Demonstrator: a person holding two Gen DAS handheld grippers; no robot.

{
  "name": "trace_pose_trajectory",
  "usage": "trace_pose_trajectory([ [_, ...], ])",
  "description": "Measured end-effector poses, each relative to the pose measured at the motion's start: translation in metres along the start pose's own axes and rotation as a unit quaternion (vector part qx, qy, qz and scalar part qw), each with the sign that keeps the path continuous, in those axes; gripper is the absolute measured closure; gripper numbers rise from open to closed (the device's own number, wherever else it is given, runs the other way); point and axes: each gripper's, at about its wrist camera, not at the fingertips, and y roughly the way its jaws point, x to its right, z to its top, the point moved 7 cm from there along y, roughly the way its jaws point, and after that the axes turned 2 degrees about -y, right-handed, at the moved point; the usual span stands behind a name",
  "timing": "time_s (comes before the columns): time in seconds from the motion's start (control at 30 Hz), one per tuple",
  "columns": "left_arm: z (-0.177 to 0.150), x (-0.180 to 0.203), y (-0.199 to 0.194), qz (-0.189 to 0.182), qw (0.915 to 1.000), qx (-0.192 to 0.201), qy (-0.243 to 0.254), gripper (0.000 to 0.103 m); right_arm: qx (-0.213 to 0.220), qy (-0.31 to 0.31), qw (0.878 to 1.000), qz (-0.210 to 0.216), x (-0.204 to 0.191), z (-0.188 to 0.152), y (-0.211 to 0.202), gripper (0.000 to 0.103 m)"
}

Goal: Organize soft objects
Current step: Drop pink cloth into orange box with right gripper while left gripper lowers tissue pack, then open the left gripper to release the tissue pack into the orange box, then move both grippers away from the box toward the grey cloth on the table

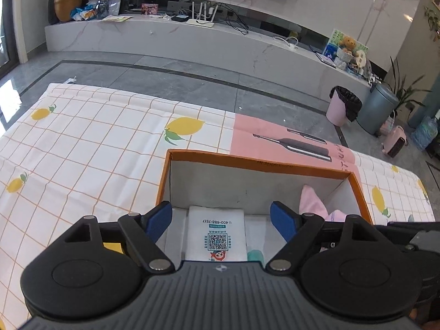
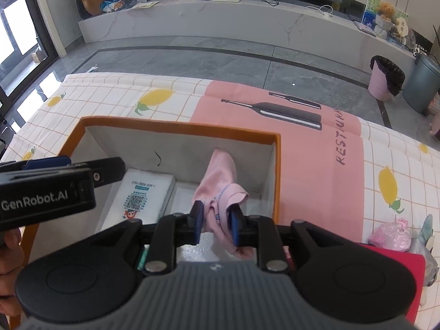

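A checked cloth with lemon prints covers the table, and a pink mat printed with dark bottles lies across its far right part. On the cloth stands an open box with an orange rim and grey-white inner walls; the mat runs behind it and along its right side.

Inside the box, a white packet with a QR code lies flat on the floor toward the left. Something teal shows just beside the packet's near right corner, mostly hidden.

The left gripper hangs over the near edge of the box, its blue pads spread wide with the packet showing between them, holding nothing. The right gripper is over the right half of the box, its pads pinched narrow on a pink towel. The towel rises from the pads and drapes toward the far wall; a fold hangs below them.

Outside the box at near right, a pink lace pouch lies on the cloth, touching a red item.
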Motion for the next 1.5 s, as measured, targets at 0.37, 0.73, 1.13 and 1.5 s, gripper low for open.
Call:
trace_pose_trajectory([
  [0.37,-0.003,0.002,0.001,0.0,0.9997,-0.009,0.022,0.008,0.039,-0.064,0.997,0.005,-0.015,0.007,-0.015,0.029],
  [0.73,-0.004,0.002,-0.001,-0.002,0.9996,-0.014,0.024,0.008,0.032,-0.056,0.998,0.01,-0.02,0.006,-0.015,0.006],
  [1.13,0.0,0.0,-0.01,-0.008,0.9998,-0.014,0.008,0.008,0.04,-0.095,0.995,-0.001,-0.034,0.008,-0.024,0.003],
  [1.5,0.019,0.009,-0.048,0.007,0.9986,0.046,0.027,0.008,0.06,-0.079,0.995,0.008,-0.03,-0.001,-0.053,0.003],
])
